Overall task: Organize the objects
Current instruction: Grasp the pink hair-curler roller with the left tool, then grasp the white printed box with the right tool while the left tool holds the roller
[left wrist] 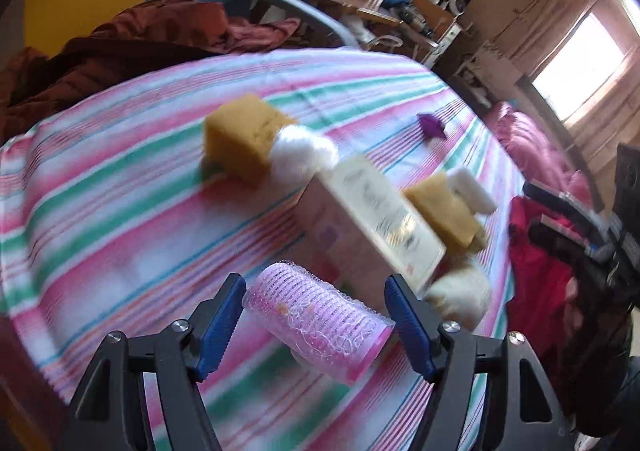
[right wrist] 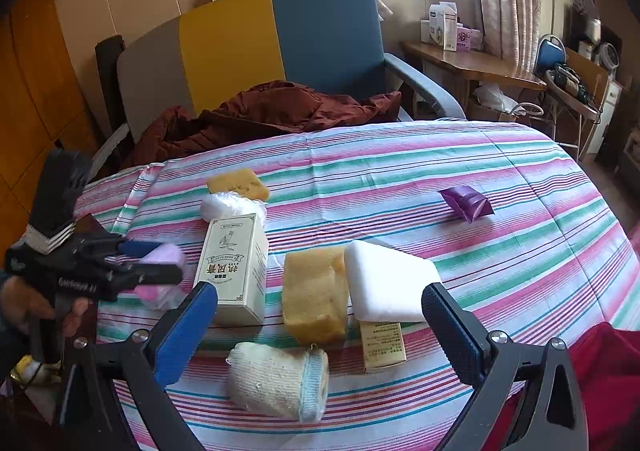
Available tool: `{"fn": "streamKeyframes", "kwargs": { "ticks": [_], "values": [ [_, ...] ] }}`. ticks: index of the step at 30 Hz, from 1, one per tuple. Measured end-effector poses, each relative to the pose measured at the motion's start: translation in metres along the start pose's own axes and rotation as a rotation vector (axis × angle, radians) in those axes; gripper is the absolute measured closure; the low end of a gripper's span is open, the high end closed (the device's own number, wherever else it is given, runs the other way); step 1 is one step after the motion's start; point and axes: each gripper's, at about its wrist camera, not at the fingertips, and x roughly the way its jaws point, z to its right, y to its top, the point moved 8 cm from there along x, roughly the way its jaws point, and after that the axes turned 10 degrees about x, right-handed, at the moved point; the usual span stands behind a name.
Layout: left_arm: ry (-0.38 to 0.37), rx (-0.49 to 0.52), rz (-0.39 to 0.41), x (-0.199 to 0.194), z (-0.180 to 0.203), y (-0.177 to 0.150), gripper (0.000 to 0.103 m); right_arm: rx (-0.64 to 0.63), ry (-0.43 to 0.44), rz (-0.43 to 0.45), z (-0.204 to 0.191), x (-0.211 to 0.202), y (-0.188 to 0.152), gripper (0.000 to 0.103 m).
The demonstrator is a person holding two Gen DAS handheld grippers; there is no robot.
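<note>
A pink hair roller lies crosswise between the blue pads of my left gripper, which is shut on it just above the striped sheet. In the right wrist view the same left gripper sits at the left edge, held by a hand, with the roller blurred in it. My right gripper hangs open over a cluster: a cream box, a yellow sponge, a white foam block, a bandage roll and a small flat carton.
Farther back lie another yellow sponge, a white wad and a purple packet. A dark red jacket is heaped at the bed's far edge before a grey, yellow and blue chair. Red cloth lies at right.
</note>
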Motion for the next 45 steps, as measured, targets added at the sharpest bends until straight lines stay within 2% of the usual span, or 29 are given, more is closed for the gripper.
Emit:
{"fn": "streamKeyframes", "kwargs": {
  "ticks": [5,8,12,18,21,24,27,29,31,33,34,35,38,41,45],
  "values": [
    [0.073,-0.027,-0.010,-0.012,-0.001,-0.018,0.030,0.005,0.004,-0.010,0.000,0.002,-0.002,0.000],
    [0.133,-0.023,0.003,-0.021,0.004,-0.024,0.030,0.006,0.014,-0.022,-0.001,0.004,-0.005,0.000],
    [0.167,-0.032,0.041,-0.035,0.015,-0.031,0.030,-0.013,0.017,-0.032,-0.006,0.006,-0.009,0.000],
    [0.166,-0.061,0.106,-0.061,0.032,-0.045,0.030,0.020,0.103,-0.093,-0.020,0.011,-0.015,0.000],
    [0.175,-0.070,0.137,-0.073,0.038,-0.051,0.030,-0.019,0.113,-0.105,-0.037,0.013,-0.019,0.001],
    [0.188,-0.090,0.174,-0.089,0.040,-0.058,0.030,-0.045,0.125,-0.116,-0.056,0.018,-0.017,0.009],
    [0.195,-0.118,0.215,-0.107,0.042,-0.066,0.030,-0.086,0.112,-0.134,-0.074,0.035,-0.010,0.011],
    [0.199,-0.131,0.237,-0.117,0.040,-0.071,0.030,-0.118,0.074,-0.157,-0.083,0.054,-0.008,0.016],
    [0.211,-0.152,0.257,-0.127,0.038,-0.079,0.030,-0.149,0.011,-0.191,-0.086,0.076,-0.009,0.016],
    [0.215,-0.172,0.275,-0.136,0.034,-0.085,0.030,-0.154,-0.008,-0.270,-0.086,0.099,-0.017,0.020],
    [0.222,-0.180,0.283,-0.140,0.032,-0.089,0.030,-0.150,-0.036,-0.297,-0.083,0.108,-0.023,0.030],
    [0.230,-0.189,0.294,-0.146,0.030,-0.093,0.030,-0.150,-0.061,-0.310,-0.080,0.112,-0.027,0.051],
    [0.232,-0.229,0.321,-0.160,0.025,-0.107,0.030,-0.161,-0.050,-0.303,-0.082,0.102,-0.038,0.052],
    [0.250,-0.260,0.356,-0.178,0.020,-0.119,0.030,-0.218,-0.043,-0.259,-0.090,0.078,-0.047,0.052],
    [0.284,-0.317,0.398,-0.199,0.008,-0.138,0.030,-0.218,0.046,-0.229,-0.104,0.040,-0.057,0.052]
  ]
}}
